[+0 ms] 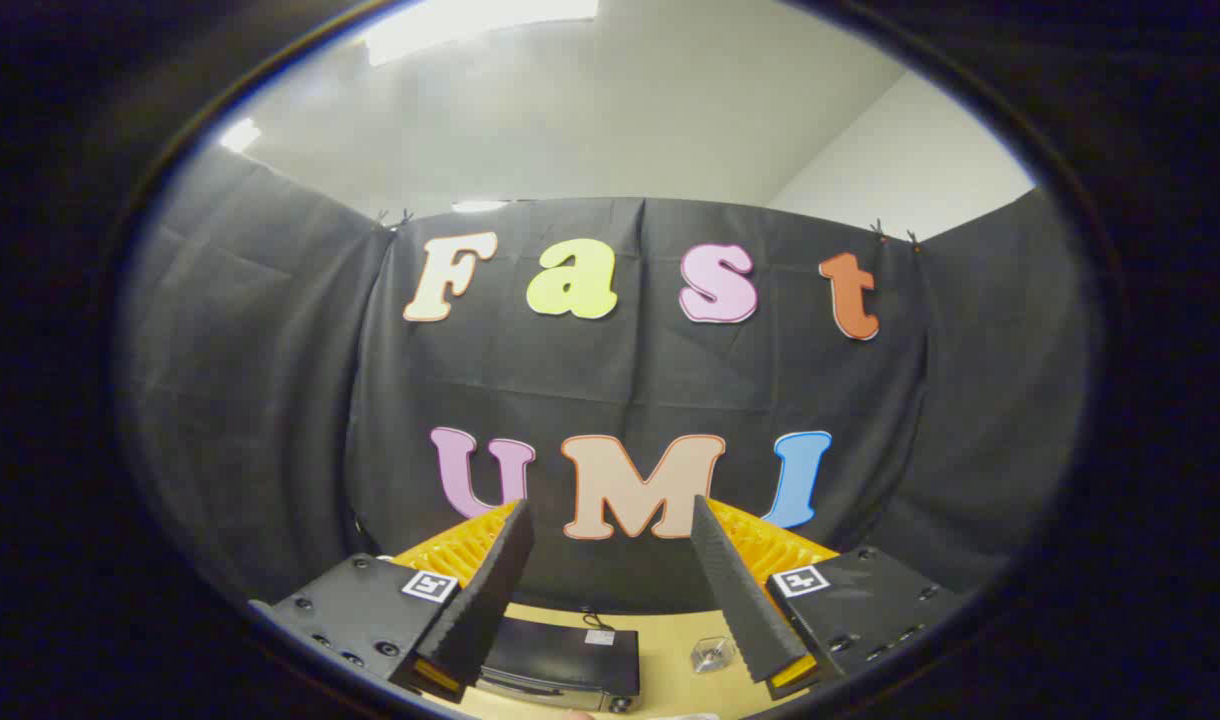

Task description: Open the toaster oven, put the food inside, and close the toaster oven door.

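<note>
Oven (560, 660): down between the fingers, nearer the left one, low on the table (670, 665). Seen from above, top face showing, long axis running across the line of the fingers. Door front facing the tool, apparently closed; handle hard to make out. Gripper (610, 590) held high and pointed at the wall rather than the table, fingers spread wide, nothing between them. Just inside the right finger, beside the oven and apart from it, a small clear wrapped item (712, 653), possibly the food, too small to tell. Coming move judged a drop and tilt downward toward the door. Beyond, only the black cloth (270, 400).
</note>
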A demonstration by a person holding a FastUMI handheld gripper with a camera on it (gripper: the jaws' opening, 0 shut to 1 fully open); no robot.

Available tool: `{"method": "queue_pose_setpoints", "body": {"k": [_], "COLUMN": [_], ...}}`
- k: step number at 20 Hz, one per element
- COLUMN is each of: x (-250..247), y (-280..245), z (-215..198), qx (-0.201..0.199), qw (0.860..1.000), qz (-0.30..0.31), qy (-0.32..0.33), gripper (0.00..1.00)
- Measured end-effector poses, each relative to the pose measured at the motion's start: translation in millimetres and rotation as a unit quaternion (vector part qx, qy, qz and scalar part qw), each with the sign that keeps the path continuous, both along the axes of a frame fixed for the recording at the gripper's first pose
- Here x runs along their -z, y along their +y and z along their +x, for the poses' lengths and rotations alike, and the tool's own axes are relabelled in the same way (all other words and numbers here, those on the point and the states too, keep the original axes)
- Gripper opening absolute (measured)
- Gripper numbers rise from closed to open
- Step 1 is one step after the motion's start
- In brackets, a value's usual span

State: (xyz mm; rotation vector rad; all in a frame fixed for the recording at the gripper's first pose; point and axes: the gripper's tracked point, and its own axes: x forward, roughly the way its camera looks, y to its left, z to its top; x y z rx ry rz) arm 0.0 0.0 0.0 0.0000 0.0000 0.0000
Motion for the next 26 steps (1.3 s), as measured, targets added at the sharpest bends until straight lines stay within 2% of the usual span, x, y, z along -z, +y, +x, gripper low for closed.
{"method": "queue_pose_setpoints", "body": {"k": [5, 8, 13, 17, 22, 26], "x": [13, 10, 14, 23, 67, 147], "y": [-10, 1, 48, 61, 85, 88], "z": [-3, 0, 7, 11, 25, 46], "qx": [0.016, 0.008, -0.028, -0.019, -0.036, -0.011], "qw": [1.000, 0.999, 0.999, 0.997, 0.997, 0.999], "qz": [-0.016, -0.034, 0.036, 0.059, 0.069, 0.040], "qy": [0.021, 0.007, -0.025, -0.047, -0.031, 0.019], "gripper": [0.98, 0.98, 0.98, 0.98, 0.98, 0.98]}}
